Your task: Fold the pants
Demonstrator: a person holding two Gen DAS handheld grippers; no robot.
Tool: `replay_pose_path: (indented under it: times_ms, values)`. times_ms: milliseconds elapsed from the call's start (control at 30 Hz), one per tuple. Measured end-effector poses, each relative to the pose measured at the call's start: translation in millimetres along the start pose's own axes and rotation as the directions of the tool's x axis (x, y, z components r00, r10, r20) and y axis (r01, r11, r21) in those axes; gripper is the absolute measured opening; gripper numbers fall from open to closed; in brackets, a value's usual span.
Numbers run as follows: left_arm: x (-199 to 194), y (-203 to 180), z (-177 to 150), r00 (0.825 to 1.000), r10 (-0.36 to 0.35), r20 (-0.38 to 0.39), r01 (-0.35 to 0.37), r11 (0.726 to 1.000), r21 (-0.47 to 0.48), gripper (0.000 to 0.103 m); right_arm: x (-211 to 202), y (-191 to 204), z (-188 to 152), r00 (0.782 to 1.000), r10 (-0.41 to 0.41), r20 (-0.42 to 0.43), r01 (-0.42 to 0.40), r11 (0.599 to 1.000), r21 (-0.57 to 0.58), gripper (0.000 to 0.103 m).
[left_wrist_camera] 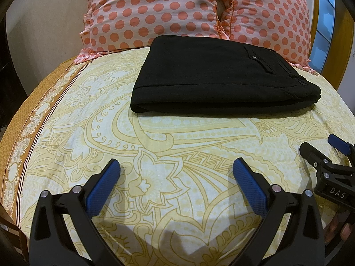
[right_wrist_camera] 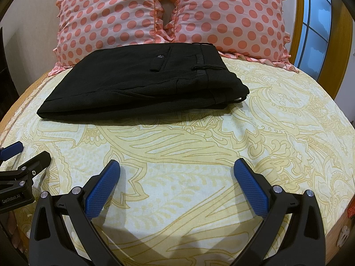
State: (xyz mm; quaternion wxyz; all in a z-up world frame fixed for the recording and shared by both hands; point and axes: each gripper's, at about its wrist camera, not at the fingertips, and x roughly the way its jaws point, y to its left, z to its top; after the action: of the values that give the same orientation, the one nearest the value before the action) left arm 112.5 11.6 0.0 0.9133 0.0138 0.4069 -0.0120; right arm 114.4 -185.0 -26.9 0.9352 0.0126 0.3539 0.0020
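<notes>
Big bed (left_wrist_camera: 177,137) in a yellow paisley sheet fills the view, 2 pink polka-dot pillows (left_wrist_camera: 150,11) propped at its head. Black pants (right_wrist_camera: 142,84) lie folded into a neat rectangle just below those pillows, touching them. Left gripper (left_wrist_camera: 176,185) hovers over bare sheet, fingers spread wide, empty. Right gripper (right_wrist_camera: 177,185) alongside it, likewise agape, holding nothing.
</notes>
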Motion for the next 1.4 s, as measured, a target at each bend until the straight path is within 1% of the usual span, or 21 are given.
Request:
replay_pose_path:
  times_ms: [733,1400]
  values:
    - [0.8,-0.4,-0.2,1.0,0.001,-0.003,-0.001,1.0,-0.002,0.101,0.1,0.3,0.0,1.0,-0.001,0.0,0.001,1.0,0.0,0.102]
    - [2.2,-0.6,0.9,1.0,0.004,-0.03,-0.004,1.0,-0.008,0.101,0.1,0.3,-0.2,1.0,-0.001,0.001,0.001,1.0,0.0,0.102]
